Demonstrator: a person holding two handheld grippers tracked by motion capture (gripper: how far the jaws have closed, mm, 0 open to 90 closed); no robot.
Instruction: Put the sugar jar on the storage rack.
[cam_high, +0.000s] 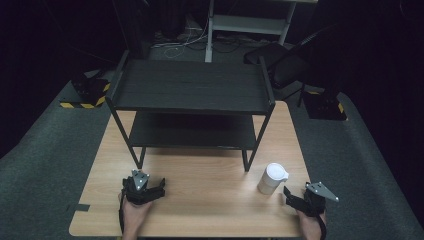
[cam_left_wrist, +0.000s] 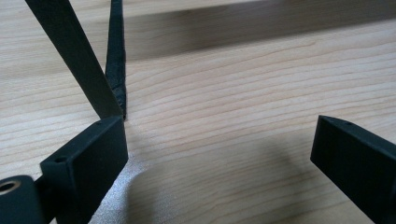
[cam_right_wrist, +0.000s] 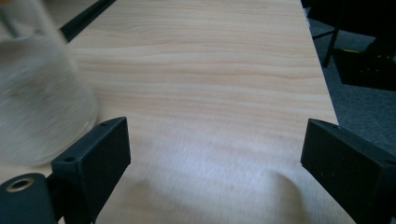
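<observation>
A white lidded cup with a small spout (cam_high: 272, 178) stands upright on the wooden table (cam_high: 210, 200), right of centre. In the right gripper view the cup (cam_right_wrist: 39, 93) is a blur at the left, just beyond the left jaw and outside the gap. My right gripper (cam_high: 300, 196) (cam_right_wrist: 215, 154) sits low at the table's front right, a little right of the cup, open with only bare wood between its jaws. My left gripper (cam_high: 143, 181) (cam_left_wrist: 219, 149) rests at the front left, open and holding nothing, its left jaw close to a black rack leg (cam_left_wrist: 79, 60).
A black two-tier rack (cam_high: 192, 87) stands on the back half of the table, its front legs (cam_high: 250, 155) coming down near mid-table. Grey floor surrounds the table; black stands with yellow-striped bases (cam_high: 87, 95) sit at both sides. The table's right edge (cam_right_wrist: 322, 84) runs close to my right gripper.
</observation>
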